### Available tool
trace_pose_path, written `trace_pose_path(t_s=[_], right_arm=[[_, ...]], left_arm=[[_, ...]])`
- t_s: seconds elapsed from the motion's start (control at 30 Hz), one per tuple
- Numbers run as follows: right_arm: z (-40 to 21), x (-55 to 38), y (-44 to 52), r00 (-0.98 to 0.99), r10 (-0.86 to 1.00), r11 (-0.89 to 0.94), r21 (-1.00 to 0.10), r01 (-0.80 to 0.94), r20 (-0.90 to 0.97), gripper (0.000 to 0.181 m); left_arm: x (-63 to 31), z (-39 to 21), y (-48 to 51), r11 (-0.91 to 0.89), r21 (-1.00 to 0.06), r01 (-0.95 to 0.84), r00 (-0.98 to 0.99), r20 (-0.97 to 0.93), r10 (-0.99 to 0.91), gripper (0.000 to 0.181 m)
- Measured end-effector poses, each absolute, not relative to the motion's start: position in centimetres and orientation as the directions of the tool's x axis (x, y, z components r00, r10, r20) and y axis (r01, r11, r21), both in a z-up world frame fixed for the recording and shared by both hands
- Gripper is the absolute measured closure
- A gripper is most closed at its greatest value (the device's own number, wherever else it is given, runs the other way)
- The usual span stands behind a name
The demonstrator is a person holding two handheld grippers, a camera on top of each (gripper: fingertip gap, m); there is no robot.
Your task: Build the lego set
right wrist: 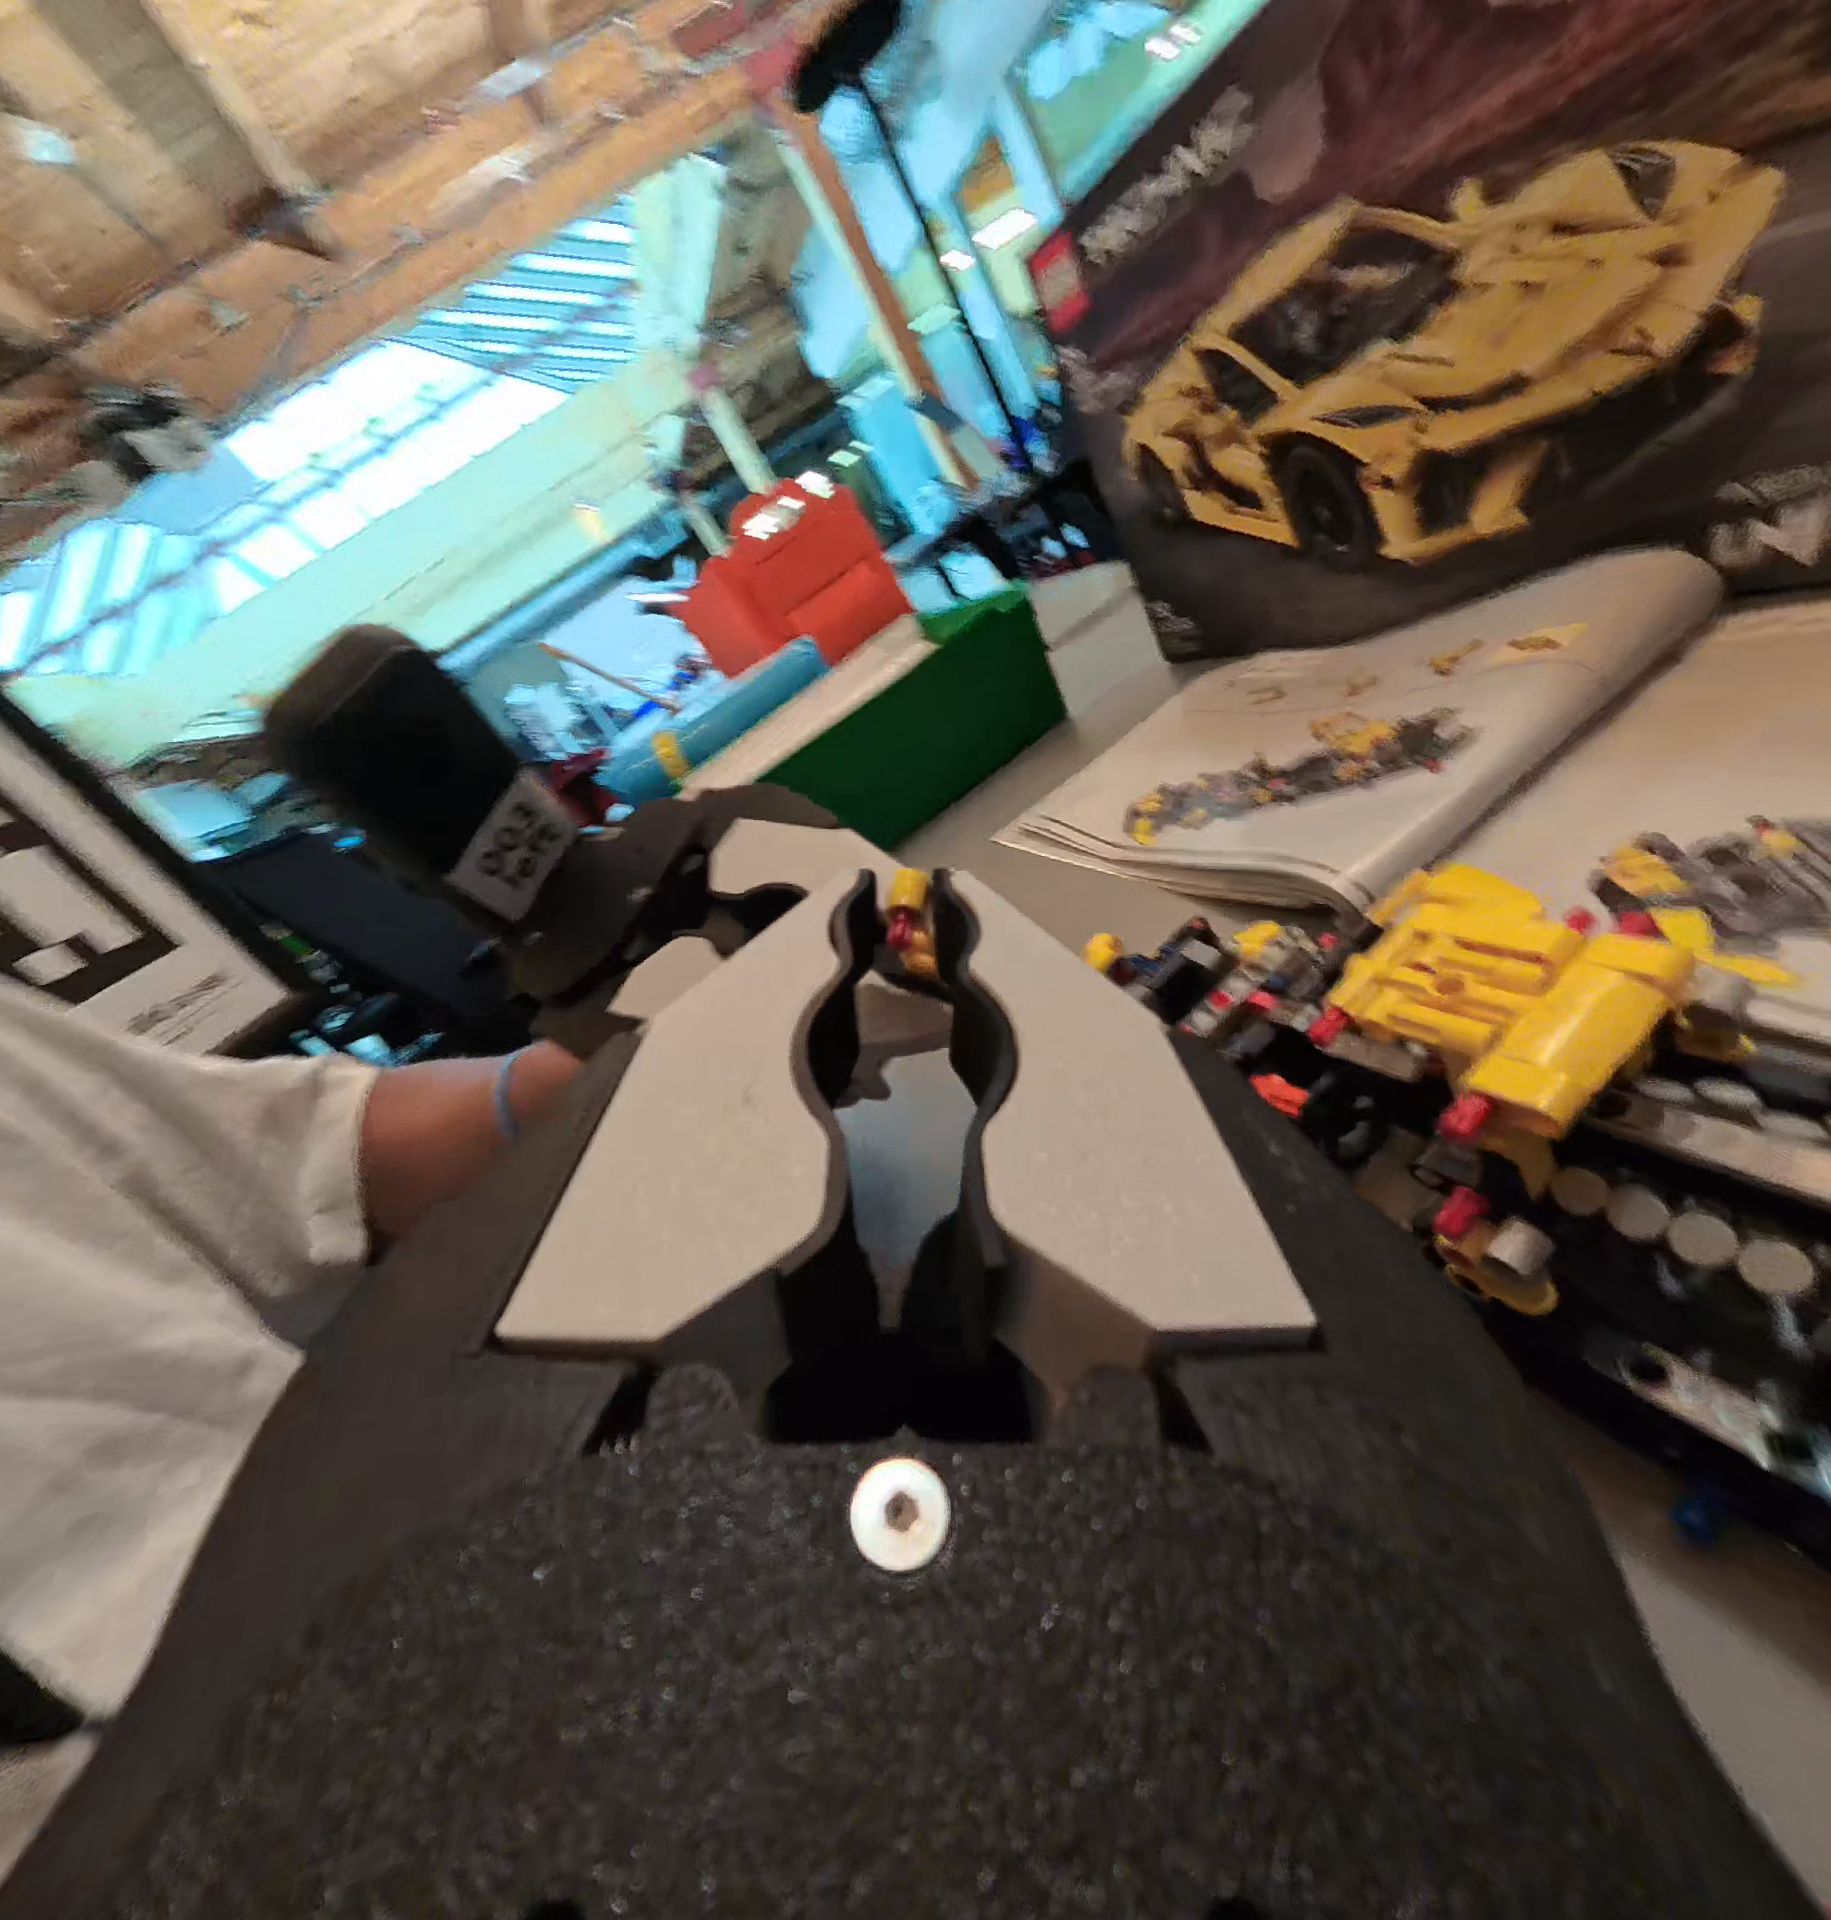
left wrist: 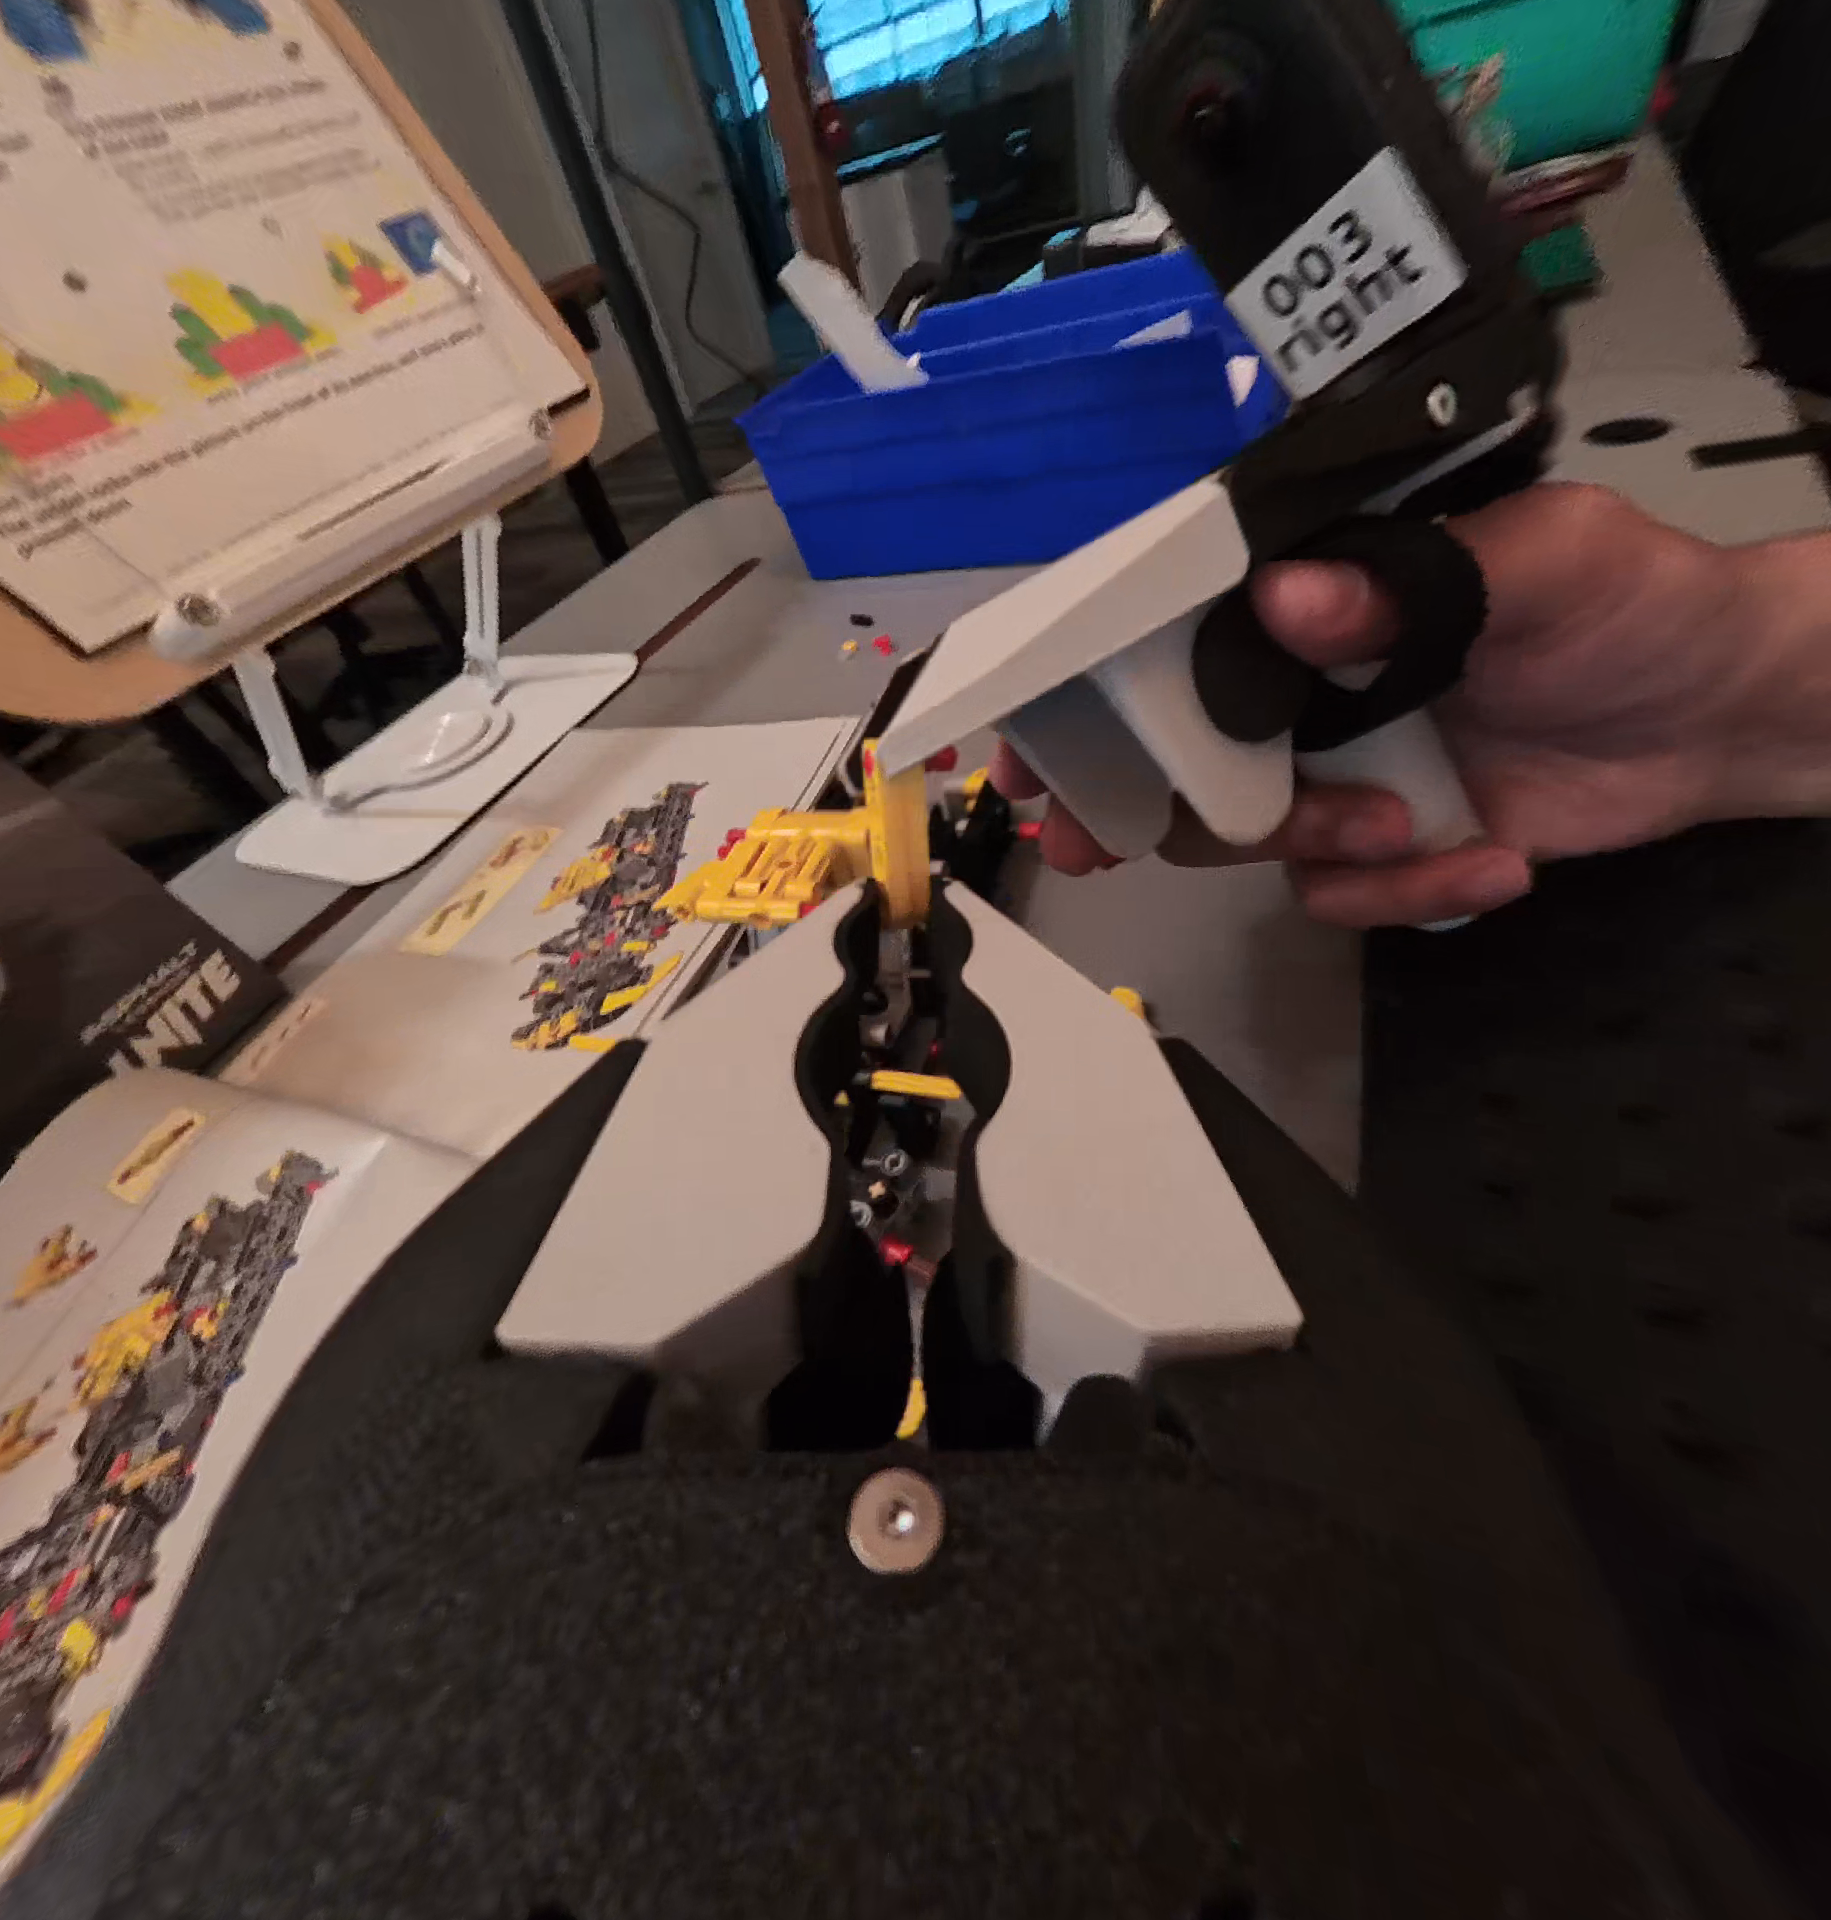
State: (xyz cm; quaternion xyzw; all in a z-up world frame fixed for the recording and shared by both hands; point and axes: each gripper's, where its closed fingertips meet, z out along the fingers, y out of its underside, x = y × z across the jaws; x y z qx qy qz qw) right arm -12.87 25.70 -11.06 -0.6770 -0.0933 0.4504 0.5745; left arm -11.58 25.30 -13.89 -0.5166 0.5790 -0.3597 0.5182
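A small yellow lego piece with a red pin (left wrist: 898,836) is held above the table; it also shows in the right wrist view (right wrist: 911,914). My left gripper (left wrist: 906,896) is shut on its lower end. My right gripper (right wrist: 906,896) is shut on the same piece, and reaches in from the upper right in the left wrist view (left wrist: 895,753). The left gripper shows just behind the piece in the right wrist view (right wrist: 682,894). The part-built lego car, black and grey with a yellow body section (right wrist: 1472,997), lies on the table; in the left wrist view it shows past the fingers (left wrist: 776,868).
An open instruction booklet (left wrist: 620,904) lies left of the car, also in the right wrist view (right wrist: 1358,748). The set's box (right wrist: 1410,364) stands behind it. A blue bin (left wrist: 994,436), an instruction board on a white stand (left wrist: 215,312) and a few loose pieces (left wrist: 869,639) are farther back. The grippers are tip to tip, or close to it.
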Motion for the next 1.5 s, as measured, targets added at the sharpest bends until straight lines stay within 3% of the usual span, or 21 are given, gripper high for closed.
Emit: trace_pose_path(t_s=[0.1, 0.23, 0.53, 0.7, 0.83, 0.97, 1.1, 1.2, 1.33, 1.4, 1.5], right_arm=[[-8.3, -12.6, 23.6, 0.429, 0.775, -0.263, -0.854, -0.449, -0.464, 0.166], [-6.8, -13.6, 20.5, 0.242, 0.892, -0.267, -0.878, -0.398, -0.381, 0.16], [-7.6, -16.0, 18.3, 0.111, 0.937, -0.29, -0.916, -0.276, -0.33, 0.165], [-8.5, -16.2, 18.7, 0.131, 0.925, -0.32, -0.917, -0.239, -0.357, 0.17], [-9.9, -15.5, 20.5, 0.257, 0.891, -0.323, -0.92, -0.222, -0.375, 0.17], [-12.4, -14.4, 23.2, 0.448, 0.803, -0.355, -0.919, -0.17, -0.394, 0.161], [-13.6, -14.2, 23.9, 0.504, 0.765, -0.391, -0.911, -0.13, -0.4, 0.173], [-13.5, -14.0, 23.8, 0.498, 0.764, -0.398, -0.907, -0.138, -0.411, 0.174], [-12.6, -13.8, 23.3, 0.45, 0.784, -0.389, -0.904, -0.178, -0.427, 0.174], [-12.1, -13.9, 23.0, 0.431, 0.8, -0.371, -0.909, -0.189, -0.417, 0.174], [-11.2, -14.2, 22.1, 0.368, 0.828, -0.367, -0.906, -0.213, -0.422, 0.175]], left_arm=[[-12.4, -11.9, 23.1, 0.218, -0.971, -0.103, -0.049, -0.214, -0.976, 0.173], [-13.5, -10.5, 20.1, 0.146, -0.989, -0.013, -0.233, -0.139, -0.962, 0.173], [-14.5, -10.6, 16.8, 0.049, -0.998, -0.046, -0.443, -0.024, -0.896, 0.173], [-14.1, -11.6, 17.6, 0.084, -0.992, -0.097, -0.395, -0.039, -0.918, 0.173], [-13.4, -12.9, 19.8, 0.223, -0.961, -0.162, -0.245, -0.18, -0.953, 0.173], [-13.1, -14.4, 23.1, 0.484, -0.825, -0.292, -0.05, -0.492, -0.869, 0.173], [-12.9, -15.4, 24.4, 0.554, -0.747, -0.368, 0.004, -0.597, -0.802, 0.173], [-12.8, -15.1, 23.9, 0.475, -0.814, -0.334, -0.002, -0.504, -0.864, 0.172], [-13.1, -13.6, 22.2, 0.077, -0.968, -0.239, -0.14, -0.044, -0.989, 0.156], [-13.4, -12.3, 22.2, -0.095, -0.977, -0.188, -0.19, 0.131, -0.973, 0.156], [-13.8, -11.7, 21.9, -0.21, -0.962, -0.175, -0.252, 0.25, -0.935, 0.159]])
